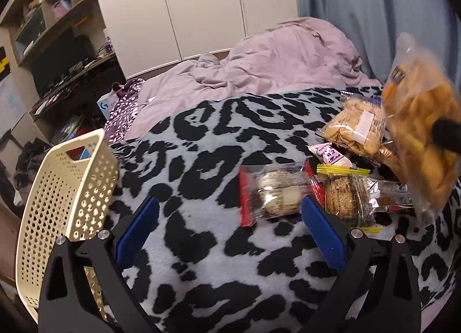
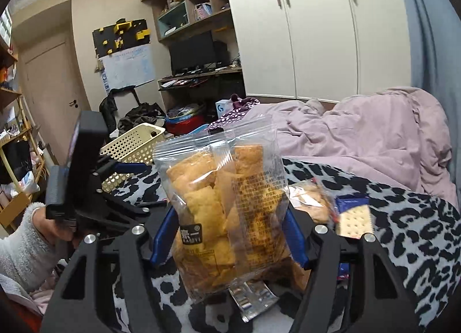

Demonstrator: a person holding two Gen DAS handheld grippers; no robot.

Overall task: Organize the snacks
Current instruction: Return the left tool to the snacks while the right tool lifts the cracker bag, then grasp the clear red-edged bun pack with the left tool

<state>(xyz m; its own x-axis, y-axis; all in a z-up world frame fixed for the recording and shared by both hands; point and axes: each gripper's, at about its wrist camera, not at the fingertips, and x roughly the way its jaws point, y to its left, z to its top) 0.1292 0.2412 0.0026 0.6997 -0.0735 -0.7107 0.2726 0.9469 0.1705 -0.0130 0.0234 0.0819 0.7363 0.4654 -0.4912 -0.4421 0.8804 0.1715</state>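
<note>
A clear bag of golden fried crisps (image 2: 227, 217), printed with dark text and a small black label, stands upright between the blue pads of the right gripper (image 2: 227, 235), which is clamped on the bag's lower half and lifts it above a leopard-print blanket (image 2: 417, 235). Seen from the left wrist camera, the same bag (image 1: 423, 137) hangs blurred at the right edge, over the snack pile. The left gripper (image 1: 230, 223) hovers low over the blanket with its jaws spread wide and nothing between them; its right pad (image 1: 322, 235) sits just beside a red-edged packet of round biscuits (image 1: 273, 194). Near that lie a yellow-sealed biscuit packet (image 1: 348, 197), a bag of small pale crackers (image 1: 354, 125) and a small pink sachet (image 1: 331, 154). A cream perforated basket (image 1: 66, 197) sits tilted at the blanket's left edge, well apart from the pile, with open patterned blanket between them. A hand in a fluffy white sleeve (image 2: 26, 243) grips the left tool's handle. A rumpled mauve duvet (image 1: 273, 56) lies beyond.
</note>
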